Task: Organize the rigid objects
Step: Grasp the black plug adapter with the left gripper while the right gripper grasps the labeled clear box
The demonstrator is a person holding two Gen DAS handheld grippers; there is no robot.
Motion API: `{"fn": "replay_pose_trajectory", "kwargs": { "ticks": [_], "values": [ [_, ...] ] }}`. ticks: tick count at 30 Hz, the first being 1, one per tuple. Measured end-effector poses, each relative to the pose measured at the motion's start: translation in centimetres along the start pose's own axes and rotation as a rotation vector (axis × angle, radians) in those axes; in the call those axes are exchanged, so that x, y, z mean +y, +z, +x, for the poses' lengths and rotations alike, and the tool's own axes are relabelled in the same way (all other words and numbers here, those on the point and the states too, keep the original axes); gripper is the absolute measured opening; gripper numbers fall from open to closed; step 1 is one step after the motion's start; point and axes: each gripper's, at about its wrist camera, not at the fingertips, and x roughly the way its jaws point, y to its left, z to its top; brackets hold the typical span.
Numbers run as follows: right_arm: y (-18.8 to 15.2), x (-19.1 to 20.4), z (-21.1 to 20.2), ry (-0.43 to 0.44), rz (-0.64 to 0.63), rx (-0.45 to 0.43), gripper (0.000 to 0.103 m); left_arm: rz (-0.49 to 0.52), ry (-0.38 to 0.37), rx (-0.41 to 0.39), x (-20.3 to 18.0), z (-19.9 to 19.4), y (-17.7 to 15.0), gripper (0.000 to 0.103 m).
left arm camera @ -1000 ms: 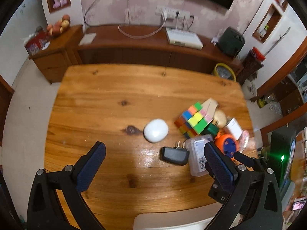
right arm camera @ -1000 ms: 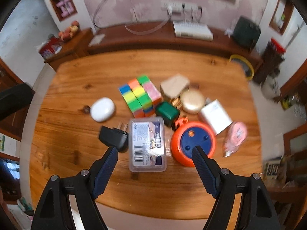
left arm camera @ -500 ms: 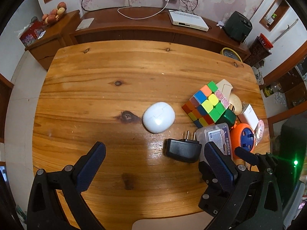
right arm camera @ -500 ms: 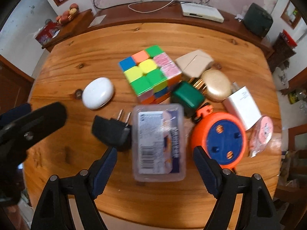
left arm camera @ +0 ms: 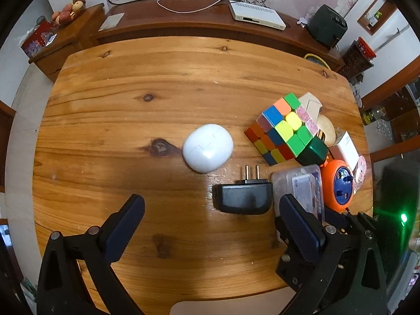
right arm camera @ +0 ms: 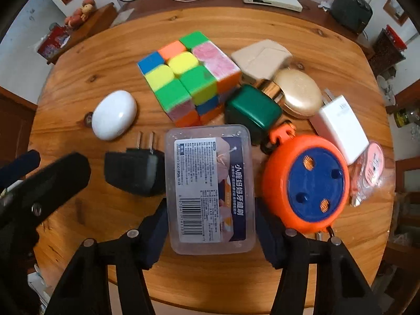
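Grasp step in hand: right claw [right arm camera: 211, 225], jaws just closing, pinched on clear plastic labelled box [right arm camera: 210, 183] at 6 o'clock of desk [right arm camera: 262, 21] cluster. Left claw [left arm camera: 210, 220] spread, empty. Lift clear of black plug adapter [right arm camera: 134, 169] called for next.

Both views are taken from above, looking steeply down on the wooden table [left arm camera: 136, 99]. The right wrist view is set nearer, over the clear plastic box [right arm camera: 210, 183]. The box, black plug adapter [left arm camera: 242, 197] and colour cube [right arm camera: 189, 76] are shared.

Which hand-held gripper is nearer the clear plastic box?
Right. The right hand-held gripper straddles the clear plastic box, a finger on each side; the left hand-held gripper hangs open beside it, over the black charger.
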Motion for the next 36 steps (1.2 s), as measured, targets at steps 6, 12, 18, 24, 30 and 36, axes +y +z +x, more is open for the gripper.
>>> {"fn": "replay_pose_trajectory", "kwargs": {
  "ticks": [6, 12, 18, 24, 30, 36],
  "values": [
    [-2.1, -1.8, -0.4, 0.053, 0.033, 0.008, 0.061, 0.029, 0.014, 0.032, -1.8, 1.4, 0.0, 0.102],
    [-2.8, -2.2, -0.7, 0.066, 0.034, -0.007, 0.061, 0.047, 0.025, 0.084, -3.7, 3.5, 0.5, 0.102],
    [-3.3, -2.3, -0.6, 0.069, 0.032, -0.016, 0.061, -0.019, 0.067, 0.099, -3.7, 5.2, 0.7, 0.096],
    [-3.7, -2.2, -0.6, 0.071, 0.029, -0.018, 0.061, -0.028, 0.111, 0.096, -3.5, 5.6, 0.6, 0.074],
    [-3.5, -1.9, -0.5, 0.070, 0.020, -0.021, 0.061, -0.015, 0.121, 0.069, -3.9, 5.1, 0.6, 0.066],
    [-3.7, -2.7, -1.0, 0.123, 0.043, -0.030, 0.061, -0.008, 0.096, -0.030, -4.3, 0.6, 0.2, 0.066]
  ]
}}
